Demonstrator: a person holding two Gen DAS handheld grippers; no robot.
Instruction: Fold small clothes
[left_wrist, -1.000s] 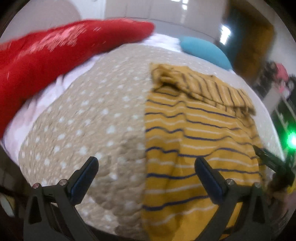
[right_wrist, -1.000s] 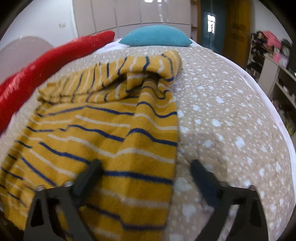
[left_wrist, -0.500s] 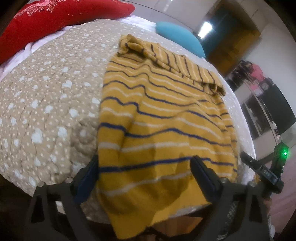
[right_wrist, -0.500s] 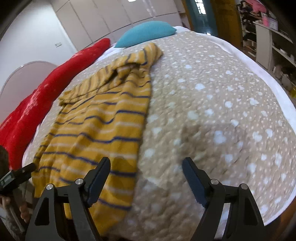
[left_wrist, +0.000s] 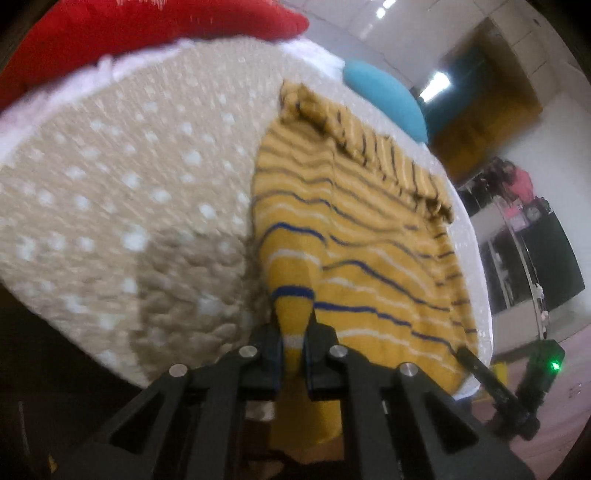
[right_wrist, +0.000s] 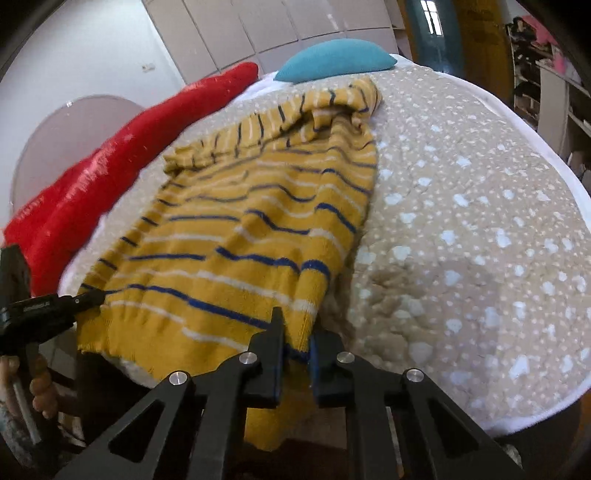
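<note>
A yellow sweater (left_wrist: 354, 236) with blue and white stripes is spread on a bed (right_wrist: 461, 221), its hem hanging over the near edge. The far end of the sweater is bunched into a rumpled fold. The hem is gripped at both near corners. The jaws of the left gripper (left_wrist: 293, 354) are clamped together on the sweater's left hem corner, and a pinched ridge of knit is drawn up from the bed into them. The jaws of the right gripper (right_wrist: 295, 350) are clamped on the right hem corner, with the fabric edge pulled taut between them. In the right wrist view, the left gripper is seen at the opposite corner, with the holding hand (right_wrist: 22, 391) below it.

The bed is covered by a beige quilt (left_wrist: 129, 206) with white dots. A red pillow (right_wrist: 122, 147) lies along the bed's left side, and a teal pillow (right_wrist: 336, 61) lies at the far end, beyond the sweater. Shelves (right_wrist: 554, 85) are seen at the right of the room.
</note>
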